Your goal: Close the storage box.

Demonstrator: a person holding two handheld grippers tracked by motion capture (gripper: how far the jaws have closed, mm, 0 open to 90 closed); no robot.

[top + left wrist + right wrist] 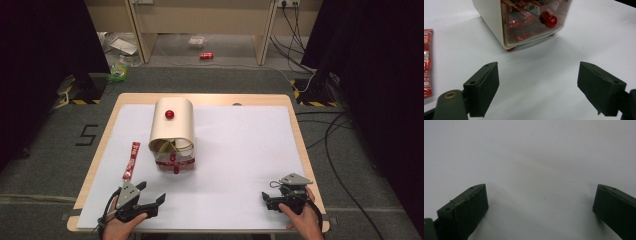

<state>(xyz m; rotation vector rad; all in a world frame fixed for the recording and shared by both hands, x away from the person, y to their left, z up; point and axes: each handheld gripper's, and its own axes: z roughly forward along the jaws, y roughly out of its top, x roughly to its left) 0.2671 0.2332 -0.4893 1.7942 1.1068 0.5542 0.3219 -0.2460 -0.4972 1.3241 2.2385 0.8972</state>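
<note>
Resting at the near left of the white-covered wooden table [240,165], the left gripper [150,199] has its jaws spread wide and empty, aimed at the cream, round-topped container with a clear front drawer and red knobs [172,132], which stands left of the table's middle, full of red packets. A long red sachet [131,160] lies flat just left of it. The right gripper [267,196], near right, gapes wide over bare surface.

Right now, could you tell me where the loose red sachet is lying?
In the high view, the red sachet lies flat on the white mat, left of the cream container, ahead of the left gripper.
</note>
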